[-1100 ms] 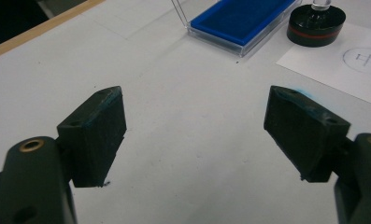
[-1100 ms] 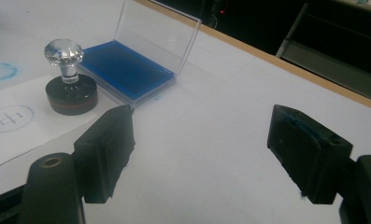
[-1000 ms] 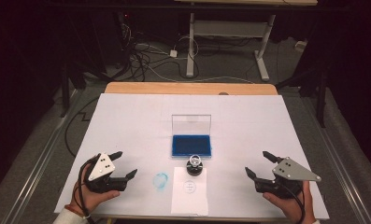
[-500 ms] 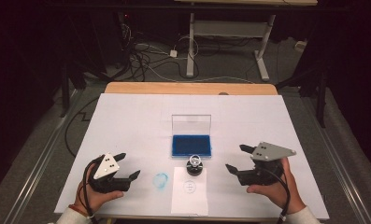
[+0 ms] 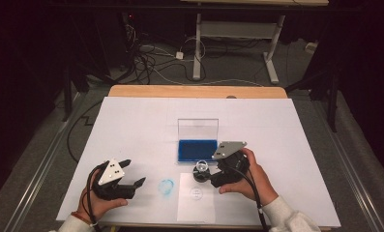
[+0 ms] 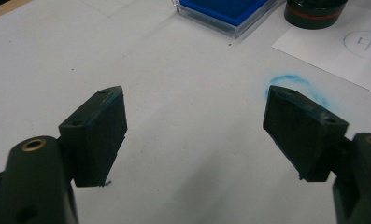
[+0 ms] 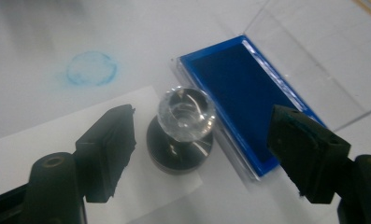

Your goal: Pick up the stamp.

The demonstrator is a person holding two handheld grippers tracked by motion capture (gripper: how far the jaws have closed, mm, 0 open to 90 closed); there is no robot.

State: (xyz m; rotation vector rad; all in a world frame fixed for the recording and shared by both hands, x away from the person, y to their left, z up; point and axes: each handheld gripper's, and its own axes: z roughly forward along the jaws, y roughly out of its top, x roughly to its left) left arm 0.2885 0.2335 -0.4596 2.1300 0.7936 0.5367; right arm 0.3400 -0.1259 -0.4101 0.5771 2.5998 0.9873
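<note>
The right gripper is at lower centre of the high view, approx. just beside the stamp; its jaws have just been closing a bit, and in the right gripper view the stamp stands between them, but the pads do not press on it yet, so they are spread and hold nothing. The stamp has a clear knob on top and a dark round base, and it stands upright at the top edge of the paper sheet, touching or almost touching the front of the blue ink pad, whose clear lid stands up behind. The left gripper rests at lower left, jaws apart with nothing between them, near a blue ring smear on the white table cover. Progress, as I judge: one round print is already on the sheet, so one stamping is probably done, or it is a sample; the grasp itself is not yet done, then inking and pressing are left. Writing: in the left gripper view the print shows a circle with some strokes inside, maybe a character, too cut off to read. No brand or label is visible.
</note>
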